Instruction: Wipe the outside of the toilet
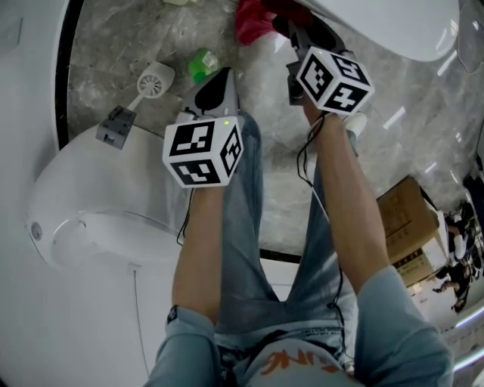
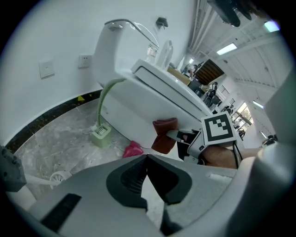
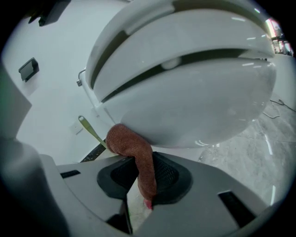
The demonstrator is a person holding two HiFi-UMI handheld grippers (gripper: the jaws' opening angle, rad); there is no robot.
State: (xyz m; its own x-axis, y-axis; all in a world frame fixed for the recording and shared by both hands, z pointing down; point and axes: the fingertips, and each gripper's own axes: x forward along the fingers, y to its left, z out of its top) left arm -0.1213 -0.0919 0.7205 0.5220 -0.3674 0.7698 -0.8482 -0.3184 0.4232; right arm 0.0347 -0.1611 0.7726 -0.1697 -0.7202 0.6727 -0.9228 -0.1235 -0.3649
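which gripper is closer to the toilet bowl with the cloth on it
Right. The right gripper sits under the toilet bowl, shut on the red-brown cloth that touches it. The left gripper hangs back over the floor, apart from it.

Grey marble floor [image 1: 113, 38] between white ceramic toilet bowl [image 1: 386, 23] and white rounded fixture [image 1: 91, 196]: passable, narrow. Obstructions near the bowl's base: green plastic brush holder [image 1: 203, 62], crumpled pink cloth [image 2: 133, 149], white slotted disc on a stick [image 1: 155, 79]. Brown cardboard boxes [image 1: 408, 219] crowd the floor's right edge.
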